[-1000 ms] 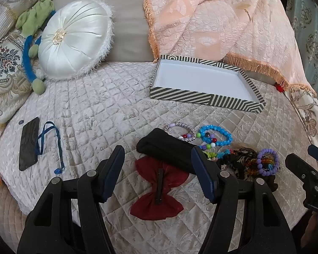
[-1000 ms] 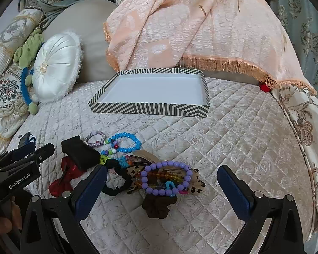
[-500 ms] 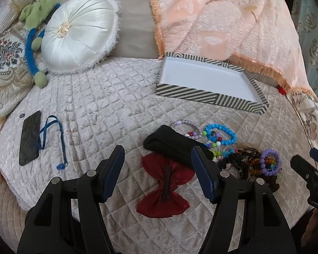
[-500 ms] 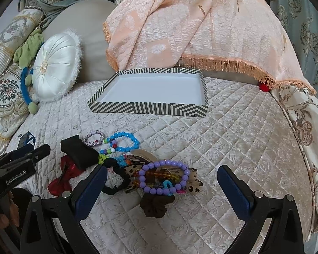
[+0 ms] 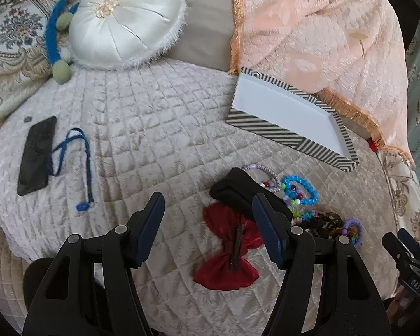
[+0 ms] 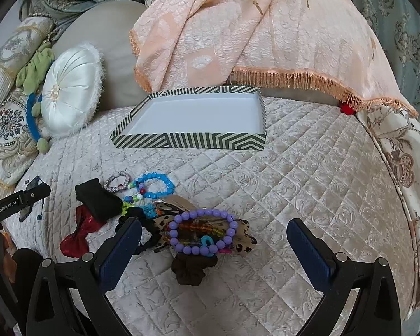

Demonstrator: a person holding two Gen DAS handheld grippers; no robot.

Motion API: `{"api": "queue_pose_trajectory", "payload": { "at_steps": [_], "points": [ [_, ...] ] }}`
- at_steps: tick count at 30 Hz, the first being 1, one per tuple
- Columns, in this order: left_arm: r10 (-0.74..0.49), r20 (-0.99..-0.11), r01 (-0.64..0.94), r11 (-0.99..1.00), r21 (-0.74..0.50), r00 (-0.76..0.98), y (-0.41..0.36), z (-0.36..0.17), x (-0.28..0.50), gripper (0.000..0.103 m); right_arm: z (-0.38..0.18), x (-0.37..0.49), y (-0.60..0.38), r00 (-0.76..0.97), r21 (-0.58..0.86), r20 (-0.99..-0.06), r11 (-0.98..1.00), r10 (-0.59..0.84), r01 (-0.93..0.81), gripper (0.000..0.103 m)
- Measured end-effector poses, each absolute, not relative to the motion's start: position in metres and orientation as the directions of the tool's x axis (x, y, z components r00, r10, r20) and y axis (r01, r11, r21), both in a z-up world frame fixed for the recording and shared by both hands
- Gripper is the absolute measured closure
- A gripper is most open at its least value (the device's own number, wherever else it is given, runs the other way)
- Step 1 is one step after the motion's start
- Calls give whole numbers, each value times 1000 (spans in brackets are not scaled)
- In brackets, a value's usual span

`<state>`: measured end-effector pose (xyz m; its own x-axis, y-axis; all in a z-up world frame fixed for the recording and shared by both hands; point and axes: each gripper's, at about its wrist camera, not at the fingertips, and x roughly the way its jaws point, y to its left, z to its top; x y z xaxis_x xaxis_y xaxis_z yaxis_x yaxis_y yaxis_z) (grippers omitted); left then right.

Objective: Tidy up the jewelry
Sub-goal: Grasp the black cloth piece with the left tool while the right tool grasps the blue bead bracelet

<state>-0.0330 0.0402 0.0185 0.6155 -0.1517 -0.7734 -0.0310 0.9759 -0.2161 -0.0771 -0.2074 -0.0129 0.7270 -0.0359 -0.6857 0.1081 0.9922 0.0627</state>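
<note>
A heap of jewelry and hair pieces lies on the quilted bed. It holds a purple bead bracelet [image 6: 203, 231], a blue bead bracelet [image 6: 155, 185], a silver bracelet [image 6: 117, 181], a black pouch [image 6: 98, 201], a red bow [image 6: 78, 233] and a brown scrunchie [image 6: 191, 270]. In the left wrist view the red bow [image 5: 228, 254] lies between the fingers, with the black pouch [image 5: 238, 190] and blue bracelet [image 5: 299, 190] beyond. An empty striped tray [image 6: 187, 140] [image 5: 268, 130] sits farther back. My left gripper [image 5: 208, 224] is open above the bow. My right gripper [image 6: 214, 245] is open wide around the purple bracelet.
A black phone [image 5: 36, 154] with a blue lanyard [image 5: 84, 168] lies at the left. A round white cushion [image 5: 126, 19] and a peach fringed throw [image 6: 266, 28] stand behind the tray. Bare quilt [image 6: 308, 182] stretches to the right of the heap.
The left wrist view has swung left and tilted, so the bow and tray now sit further right in it. The right gripper has barely moved. Both stay open.
</note>
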Motion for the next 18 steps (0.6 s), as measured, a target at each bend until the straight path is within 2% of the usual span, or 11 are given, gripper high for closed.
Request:
{"api": "queue_pose_trajectory", "payload": {
  "at_steps": [10,18],
  "points": [
    [-244,-817,-48,948,-314,523,37,5,2,38,-13,-70,-207,722,64,-692,995,-7,71,0],
    [-295,-847,-60,932,-356,442,34,-16,30,38,-14,-28,-196,712,27,-702,1000,25,-8,1]
  ]
}}
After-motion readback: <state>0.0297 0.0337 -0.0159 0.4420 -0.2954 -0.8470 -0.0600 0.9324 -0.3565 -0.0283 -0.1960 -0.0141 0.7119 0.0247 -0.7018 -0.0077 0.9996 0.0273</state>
